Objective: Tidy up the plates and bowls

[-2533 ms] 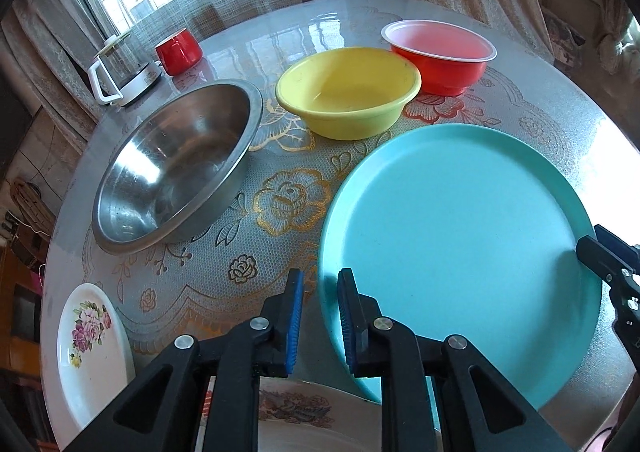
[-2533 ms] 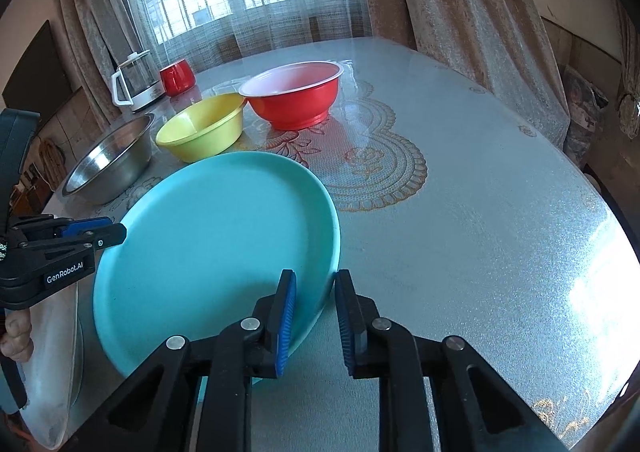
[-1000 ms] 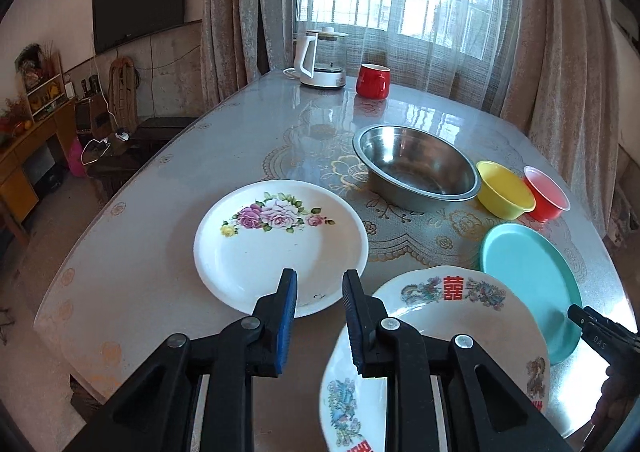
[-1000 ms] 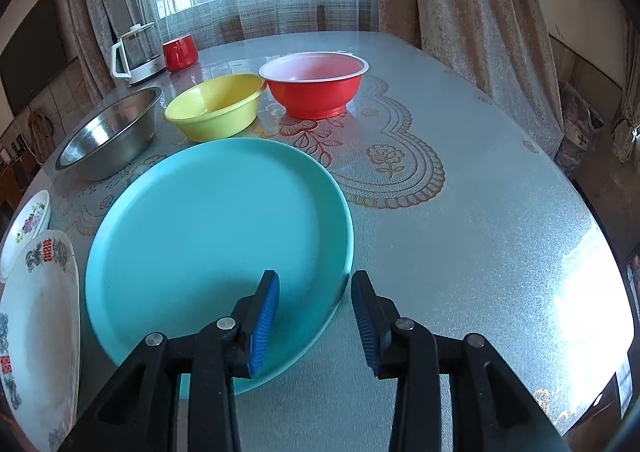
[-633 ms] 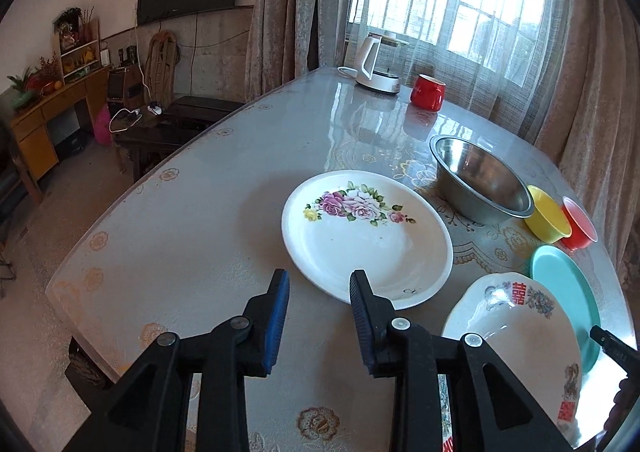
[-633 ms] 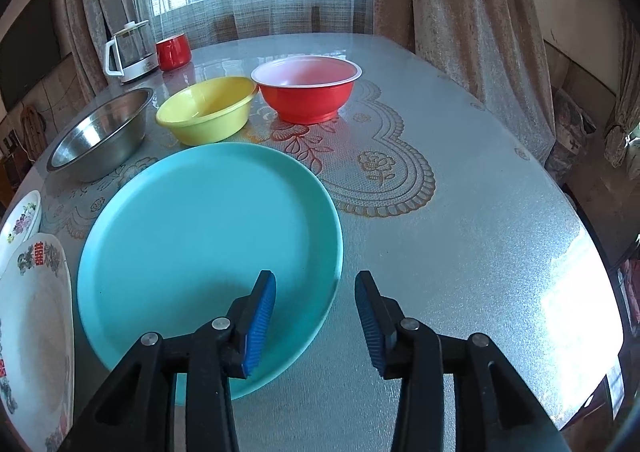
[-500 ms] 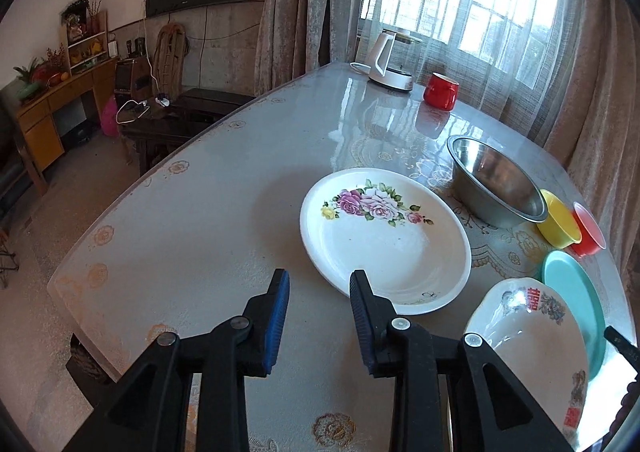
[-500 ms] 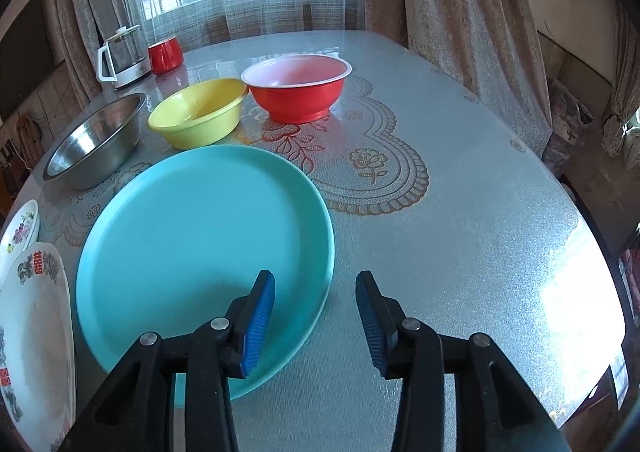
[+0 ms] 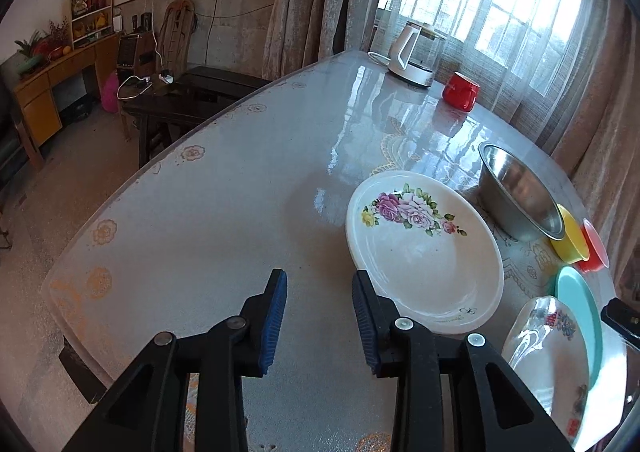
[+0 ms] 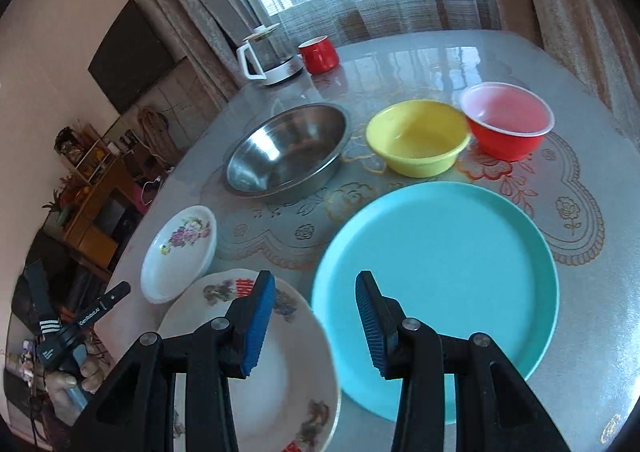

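The left hand-held gripper (image 9: 320, 316) hangs over bare desk (image 9: 208, 219), its blue-padded jaws opening with nothing between them. Just beside its right finger lies the white rose-patterned plate (image 9: 424, 248), flat on the desk and untouched.

The right hand-held gripper (image 10: 316, 322) has its jaws spread apart and grips nothing. It hovers over the spot where the near edges of two plates meet: the white plate with red characters (image 10: 260, 368) under its left finger and the large turquoise plate (image 10: 440, 272) under its right. The turquoise rim appears to overlap the white plate's edge, though I cannot tell whether they touch.

Beyond these, in the right wrist view, the rose-patterned plate (image 10: 180, 252) sits to the left, near the plate with red characters. Farther back three bowls stand in a row, each upright: a stainless steel bowl (image 10: 288, 149), a yellow bowl (image 10: 418, 135) and a red bowl with a white rim (image 10: 508, 119), the last two close together or touching.

At the far end of the desk, by the curtained window, stand a red mug (image 10: 319, 55) and a glass kettle with a white handle (image 10: 268, 55).
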A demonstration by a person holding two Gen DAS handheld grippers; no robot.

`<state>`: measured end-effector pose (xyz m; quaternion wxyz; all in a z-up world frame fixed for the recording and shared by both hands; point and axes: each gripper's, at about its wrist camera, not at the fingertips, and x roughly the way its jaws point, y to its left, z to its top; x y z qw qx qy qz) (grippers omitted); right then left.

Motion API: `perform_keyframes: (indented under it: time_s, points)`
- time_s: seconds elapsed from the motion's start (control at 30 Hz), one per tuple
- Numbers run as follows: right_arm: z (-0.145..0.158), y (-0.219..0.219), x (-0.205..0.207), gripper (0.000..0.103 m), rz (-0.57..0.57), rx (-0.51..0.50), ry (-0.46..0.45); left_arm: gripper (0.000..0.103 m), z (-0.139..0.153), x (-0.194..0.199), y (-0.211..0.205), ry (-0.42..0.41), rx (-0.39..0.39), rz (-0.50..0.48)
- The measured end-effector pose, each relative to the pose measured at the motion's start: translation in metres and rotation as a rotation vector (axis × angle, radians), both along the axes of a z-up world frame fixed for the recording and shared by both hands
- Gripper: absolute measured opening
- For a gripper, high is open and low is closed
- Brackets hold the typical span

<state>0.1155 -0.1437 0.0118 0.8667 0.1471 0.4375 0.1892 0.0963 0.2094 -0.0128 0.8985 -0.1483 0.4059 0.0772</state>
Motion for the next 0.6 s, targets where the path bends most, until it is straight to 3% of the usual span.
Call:
perform_keyframes:
  time_s: [0.23, 0.6]
  points:
    - [-0.008, 0.079, 0.042, 0.038, 0.101, 0.034, 0.053, 0.034, -0.007, 0.012, 0.012, 0.005, -0.033, -0.001]
    - [-0.041, 0.116, 0.084, 0.029, 0.101, -0.015, 0.130, 0.032, -0.014, 0.030, 0.017, -0.013, -0.068, -0.012]
